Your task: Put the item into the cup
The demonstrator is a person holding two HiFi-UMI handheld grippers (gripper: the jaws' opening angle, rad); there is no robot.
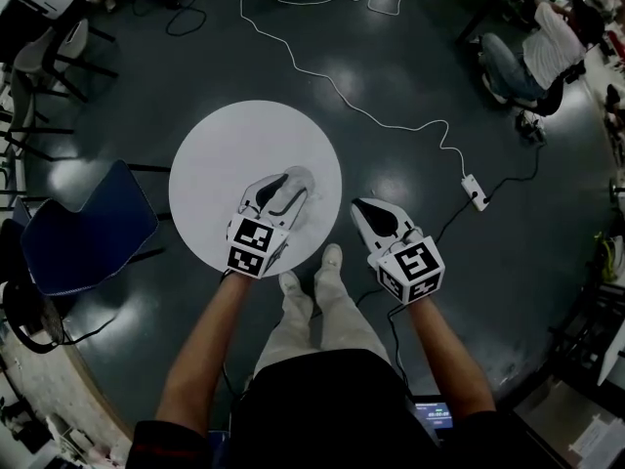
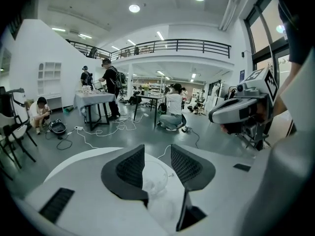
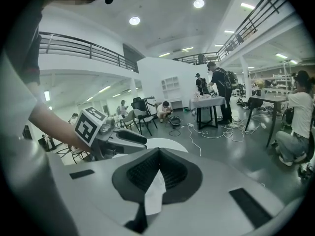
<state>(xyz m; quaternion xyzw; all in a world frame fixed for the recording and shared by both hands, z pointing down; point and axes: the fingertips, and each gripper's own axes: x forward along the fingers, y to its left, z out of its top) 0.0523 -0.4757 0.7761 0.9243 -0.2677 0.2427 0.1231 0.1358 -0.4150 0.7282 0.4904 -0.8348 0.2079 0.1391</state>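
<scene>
**Paper slip gripped off the table, cup held on it**

At the centre of the head view, the left gripper (image 1: 281,186) clasps a clear, thin-walled cup (image 1: 296,186) standing on the round white table (image 1: 225,145). Its ribbed black pads (image 2: 132,168) sit against the cup's sides. To the right of the table and off its edge, the right gripper (image 1: 376,213) is clenched on a limp white slip of paper (image 3: 155,193), apart from the cup. The left gripper's cube (image 1: 252,245) bears square black-and-white markers, as does the right's.

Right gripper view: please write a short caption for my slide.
Right gripper shut on a white slip; left gripper beyond.
</scene>
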